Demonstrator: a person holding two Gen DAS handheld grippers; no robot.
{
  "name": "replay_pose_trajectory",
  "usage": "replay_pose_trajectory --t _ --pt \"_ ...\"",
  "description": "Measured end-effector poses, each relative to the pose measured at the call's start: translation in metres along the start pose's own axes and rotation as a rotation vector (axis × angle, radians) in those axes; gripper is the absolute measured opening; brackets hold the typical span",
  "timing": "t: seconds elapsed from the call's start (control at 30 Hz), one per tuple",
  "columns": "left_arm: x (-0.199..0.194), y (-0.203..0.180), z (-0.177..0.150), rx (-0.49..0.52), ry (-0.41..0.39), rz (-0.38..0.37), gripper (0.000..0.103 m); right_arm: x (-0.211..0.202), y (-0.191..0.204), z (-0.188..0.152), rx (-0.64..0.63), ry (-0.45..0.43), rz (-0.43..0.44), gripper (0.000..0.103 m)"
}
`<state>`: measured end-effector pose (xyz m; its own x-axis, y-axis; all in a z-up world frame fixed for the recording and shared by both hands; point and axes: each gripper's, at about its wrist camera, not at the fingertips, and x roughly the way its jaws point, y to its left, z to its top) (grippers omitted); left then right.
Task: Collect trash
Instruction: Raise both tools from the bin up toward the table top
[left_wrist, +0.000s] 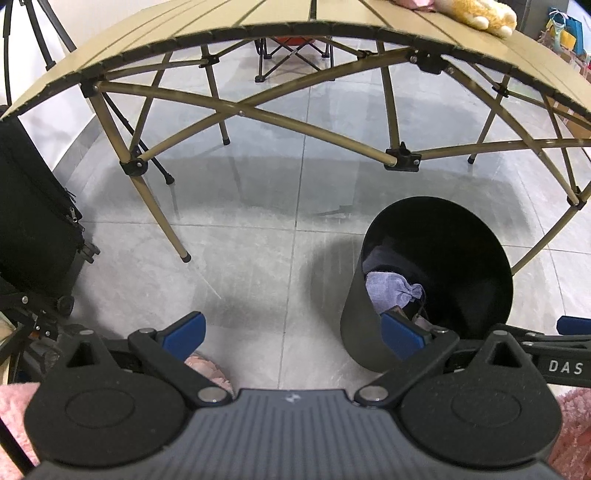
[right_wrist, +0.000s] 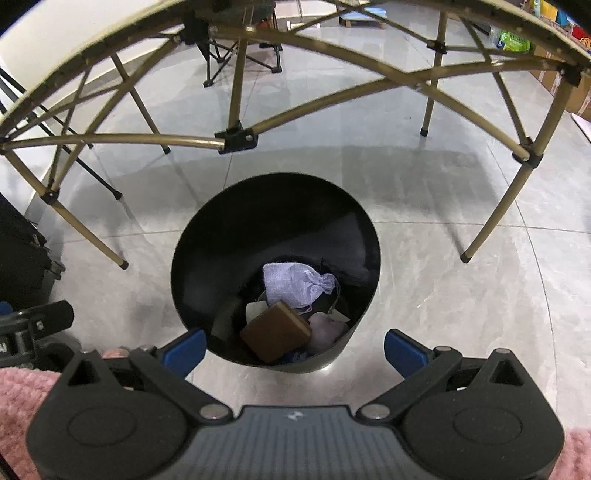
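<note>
My right tool (right_wrist: 294, 349) hangs spread wide and empty above the near rim of the black bin (right_wrist: 192, 243), which stands on bare floor tiles in front of the folding surface (left_wrist: 258, 16). Inside the bin lie a lilac pouch (right_wrist: 295, 284) and a brown block (right_wrist: 276, 331). My left tool (left_wrist: 291, 330), also wide and empty, sits left of the bin over open floor.
</note>
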<state>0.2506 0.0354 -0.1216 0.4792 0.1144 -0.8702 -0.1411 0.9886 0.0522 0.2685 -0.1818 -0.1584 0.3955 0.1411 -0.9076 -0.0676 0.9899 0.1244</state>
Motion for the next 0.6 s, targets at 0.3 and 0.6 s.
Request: replay_pose_trajectory --t 0.3,0.6 --pt "-0.041 -0.004 0.011 0.010 -0.074 -0.023 0.103 -0.046 -0.006 0.003 -0.013 -0.088 0.007 0.103" --pt "-0.082 -0.012 0.038 0.017 -0.183 -0.037 0.103 -0.102 -0.011 0.024 -0.029 -0.232 0.000 0.103"
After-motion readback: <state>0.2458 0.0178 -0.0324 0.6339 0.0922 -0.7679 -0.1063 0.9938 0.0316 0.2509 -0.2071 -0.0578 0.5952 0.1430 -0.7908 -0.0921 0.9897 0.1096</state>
